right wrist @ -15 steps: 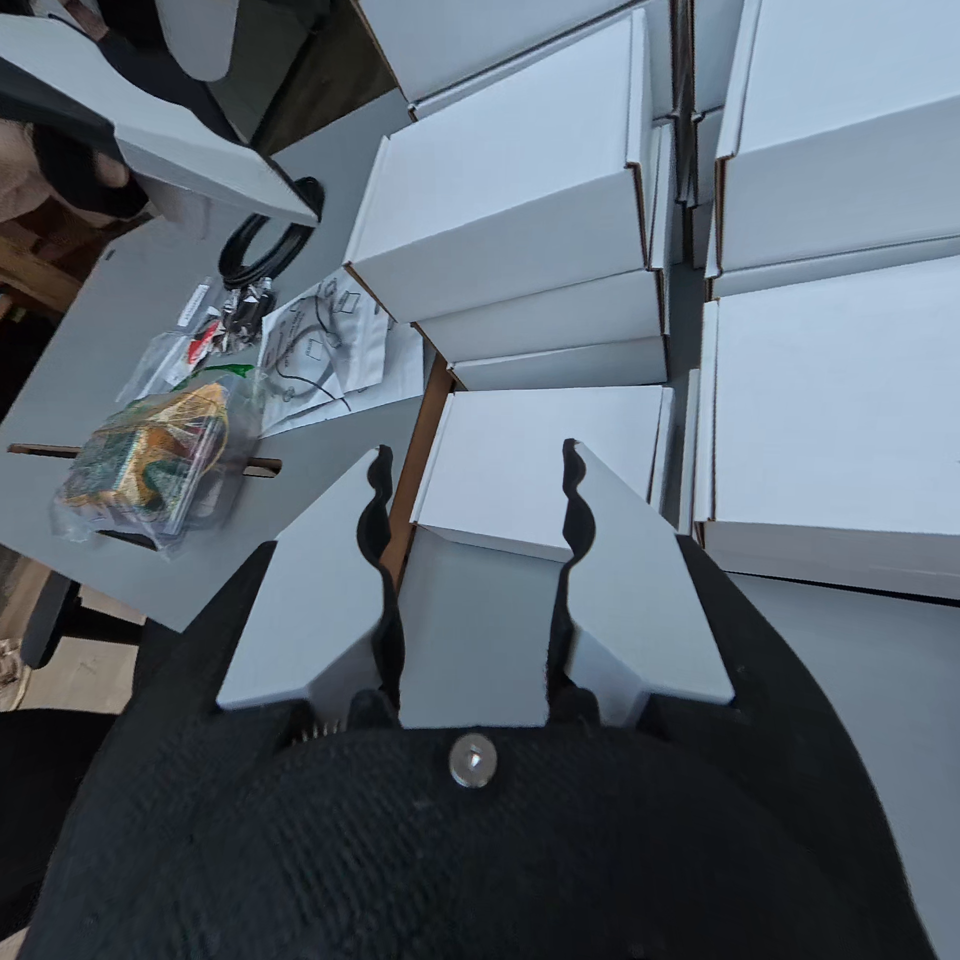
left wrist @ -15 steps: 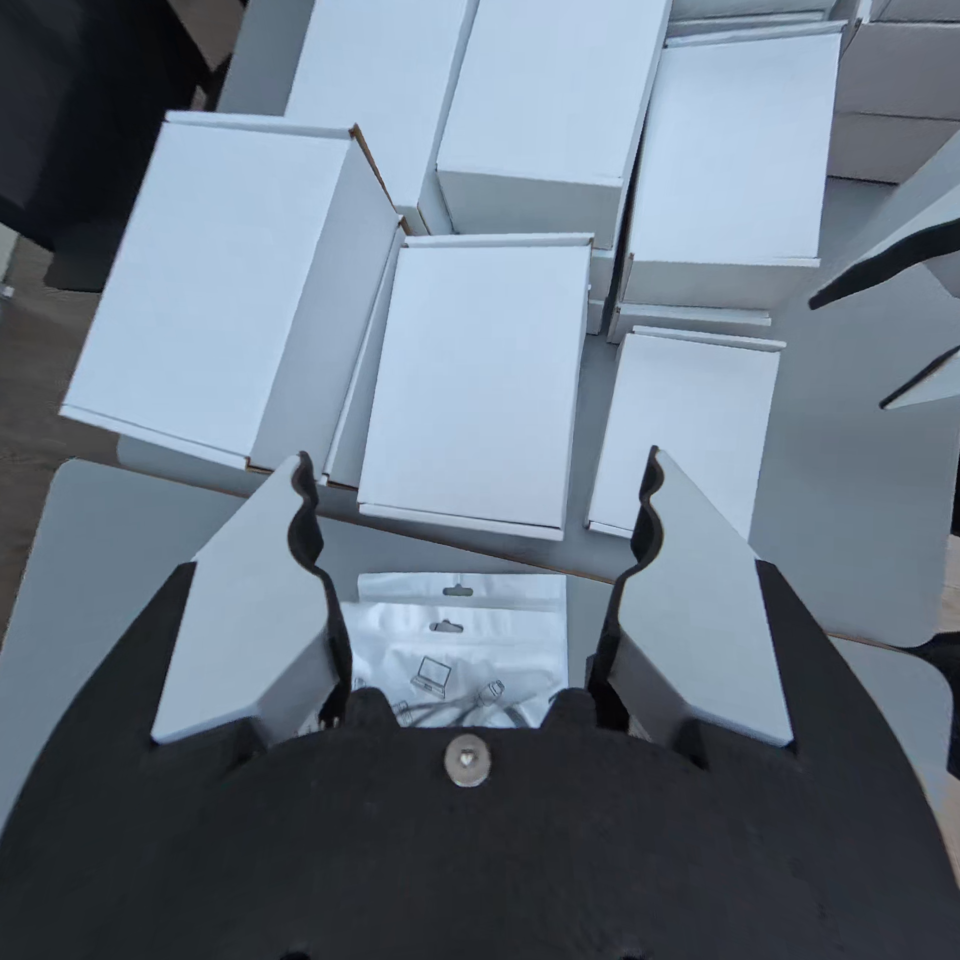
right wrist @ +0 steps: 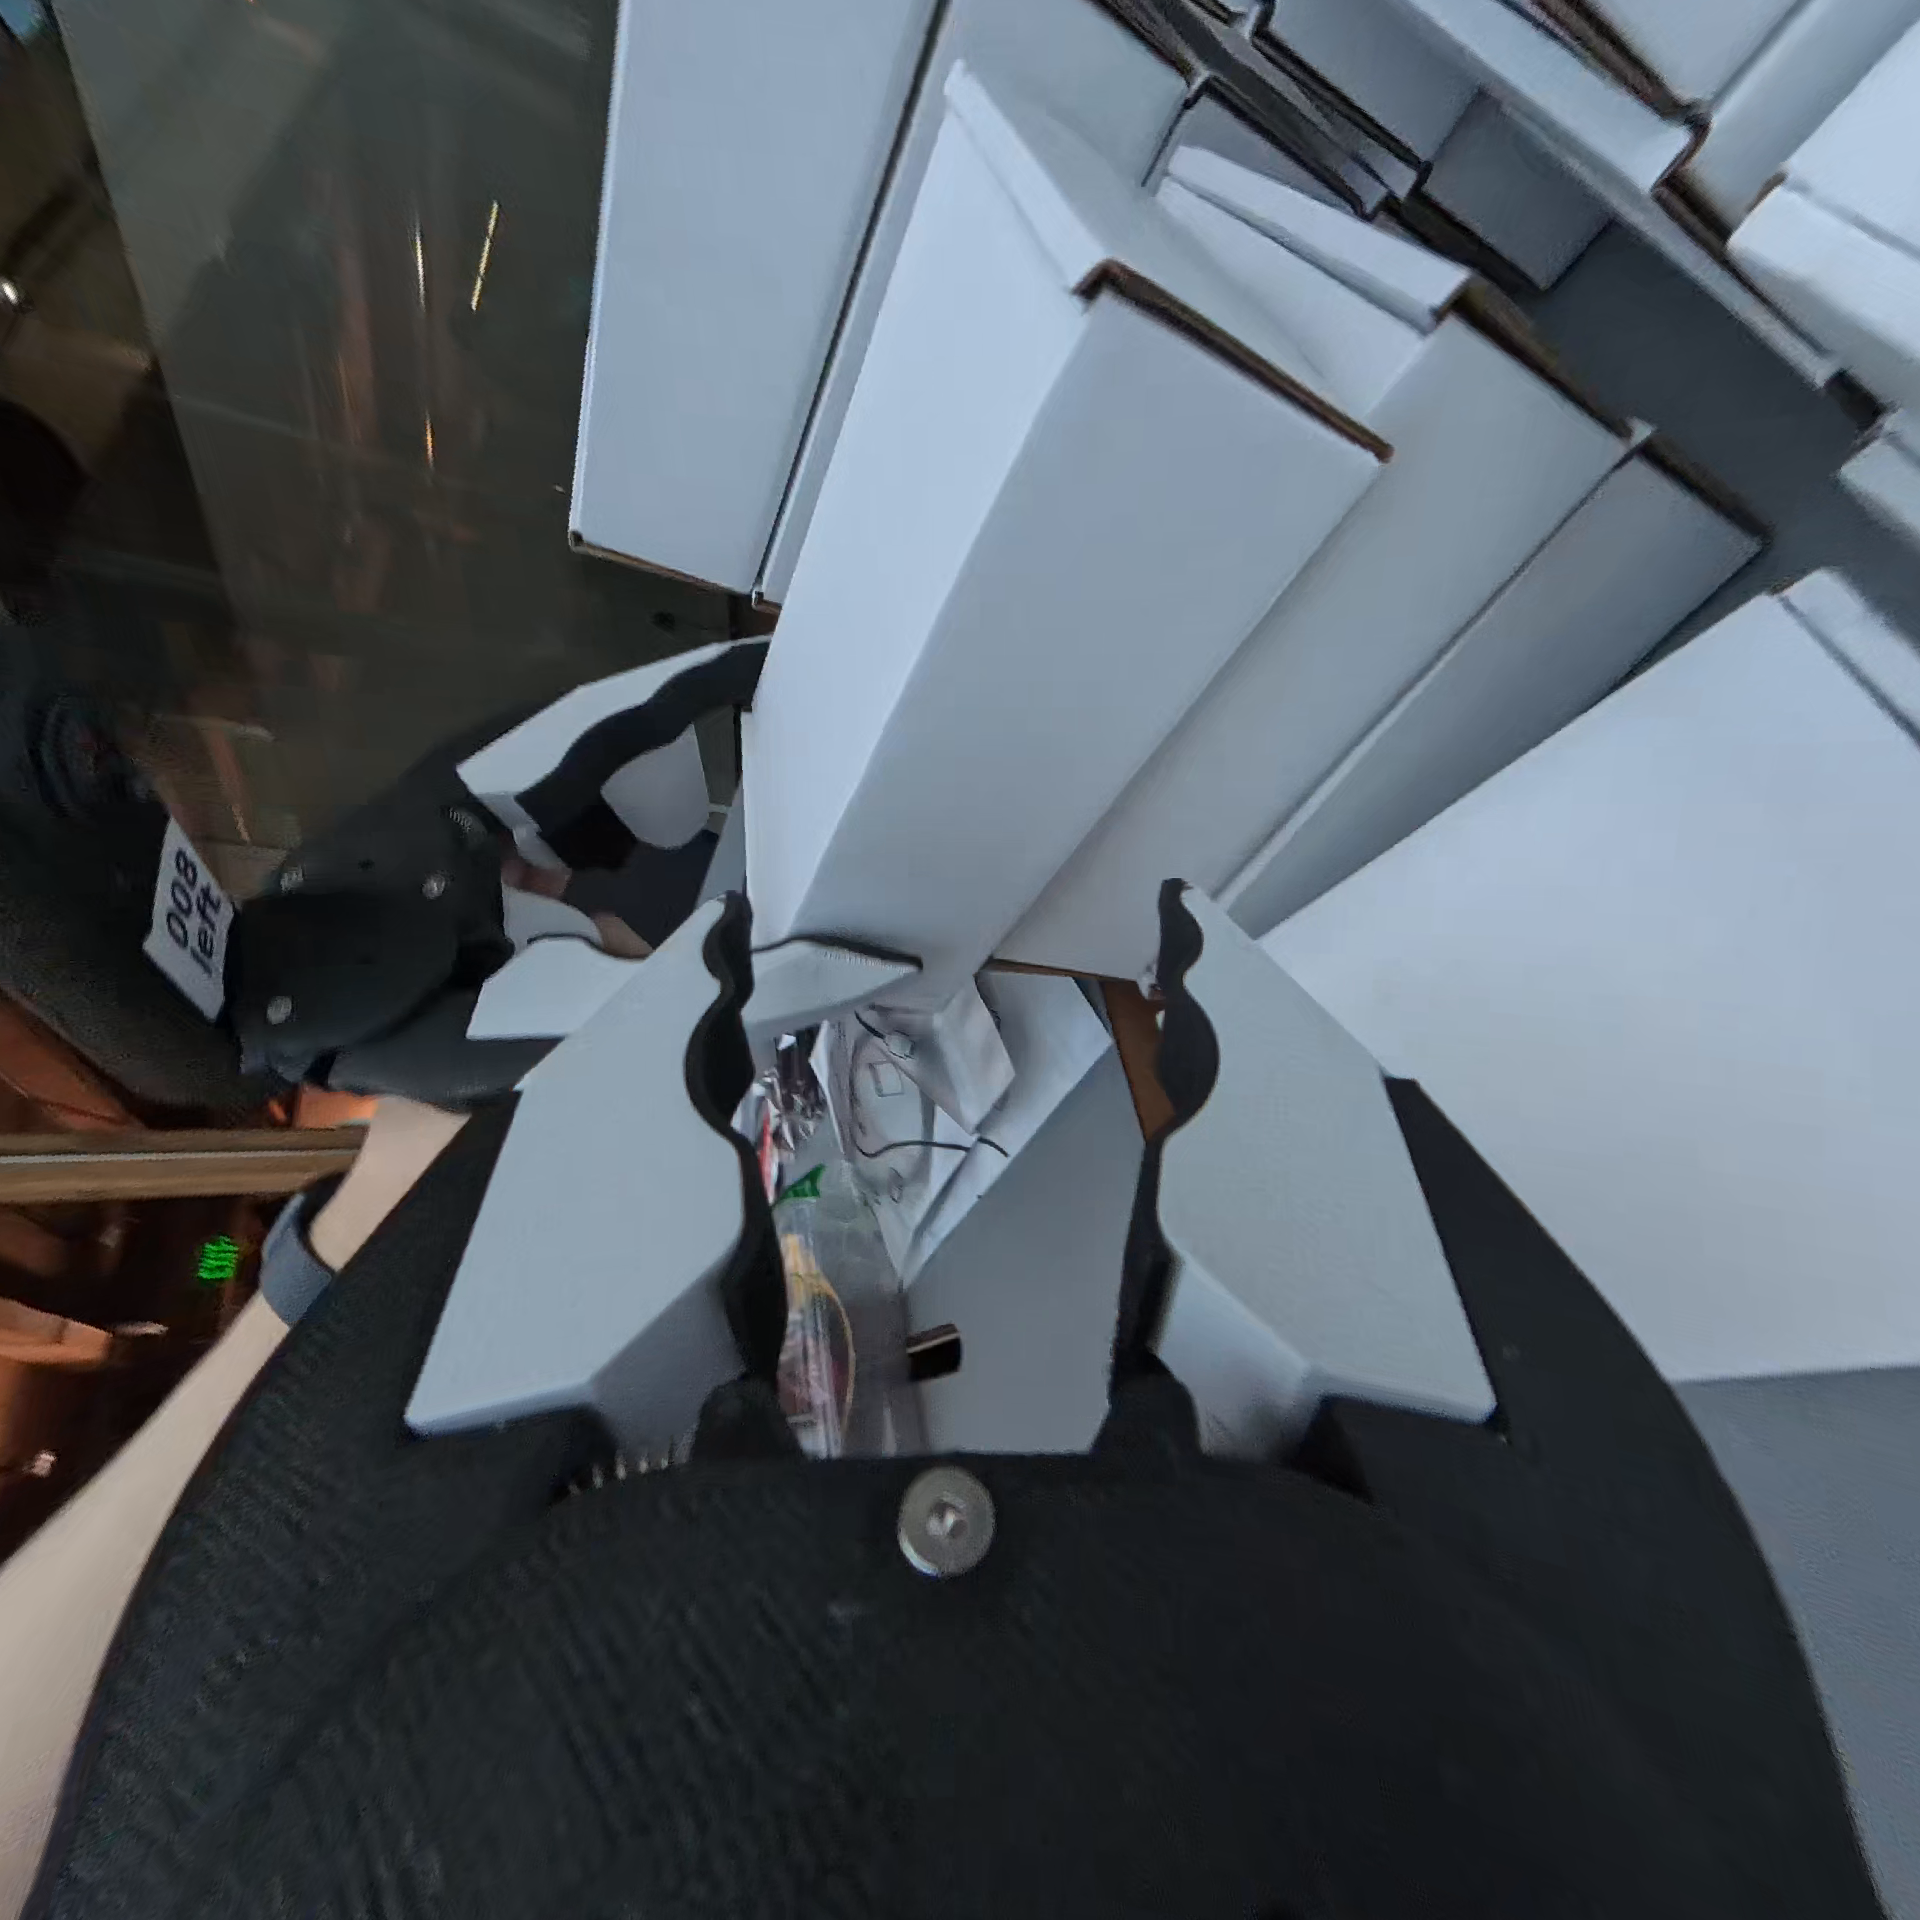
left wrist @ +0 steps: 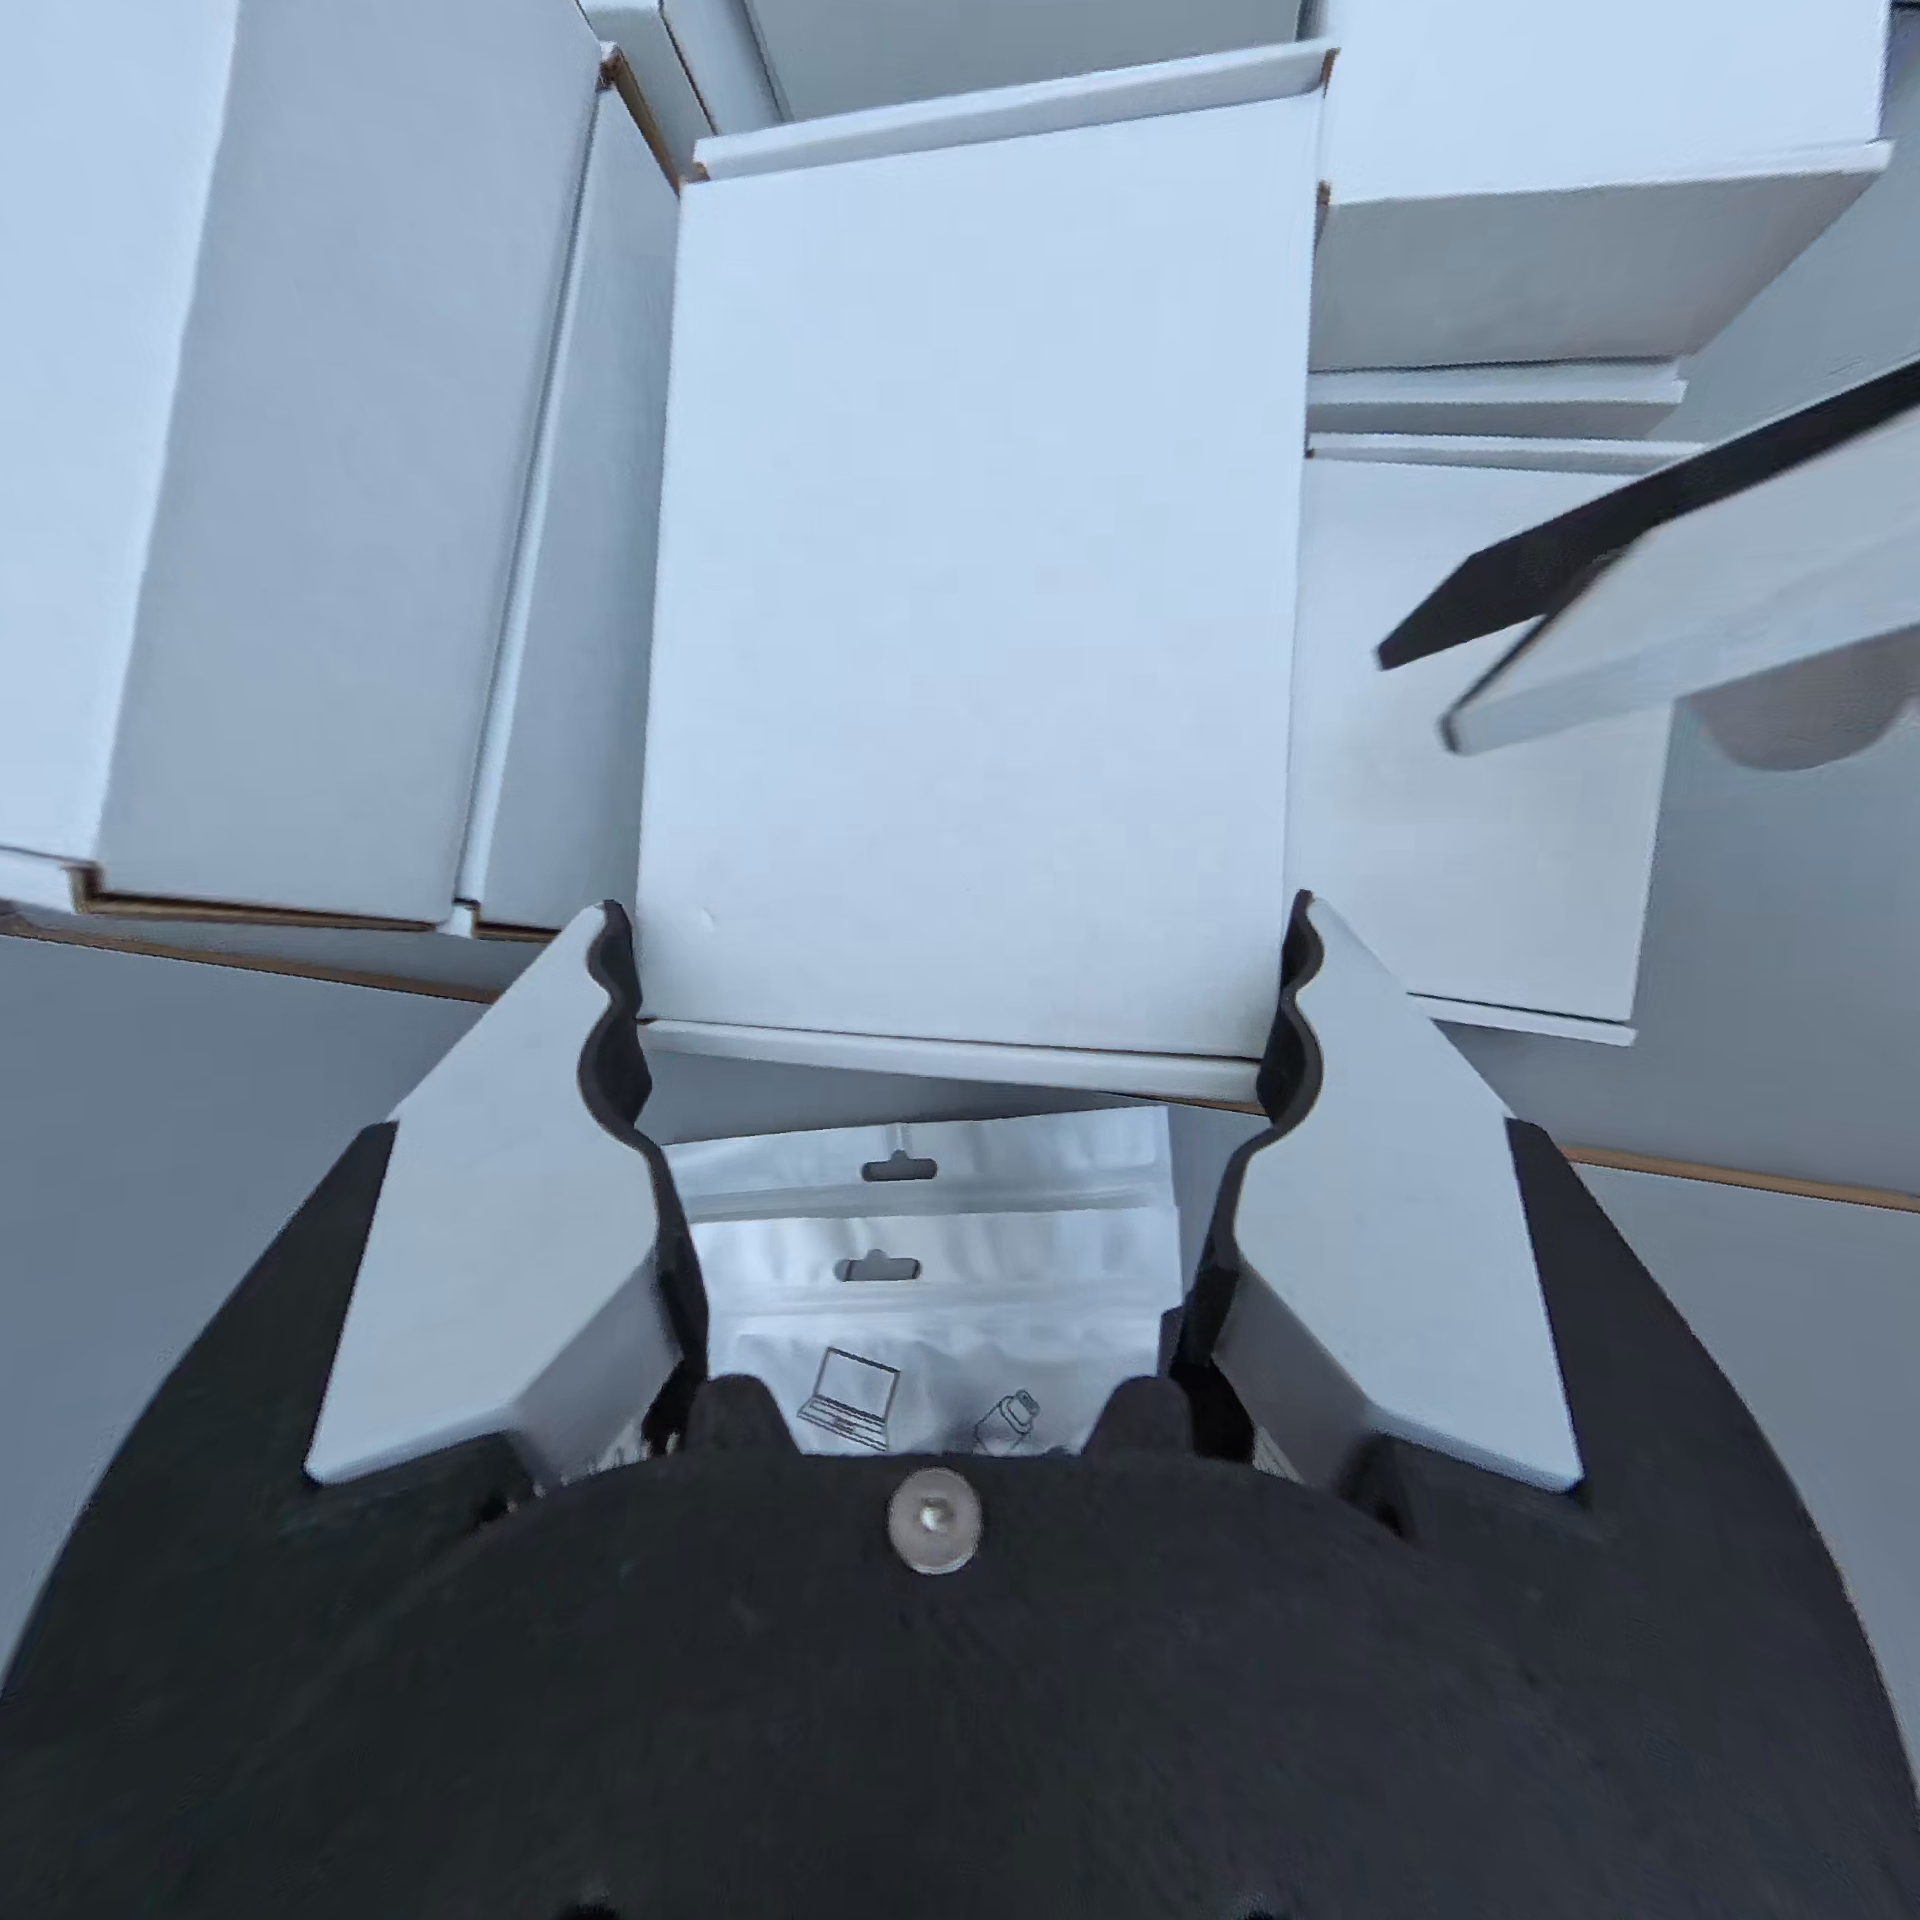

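Half a second on and both grippers have closed in on the stacked boxes: the left gripper has pushed forward so the flat white box, well ahead of it before, now sits right between its tips, and the right gripper has swung round to face the same box from the side. The left fingers are spread wide, one at each near corner of the box, touching or very nearly so, not yet squeezing, which reads as lining up to grip it across its width. The box lies flat on a lower white box at the near edge of the pile, long axis running straight away from the left gripper, short end toward it. In the right wrist view that box points its near corner at the open right fingers, which stand apart around nothing, just short of it. Below the box's near end a clear plastic pouch with a hang slot lies on the grey worktop. More white boxes crowd the left side, and the right gripper's finger reaches in from the right edge.
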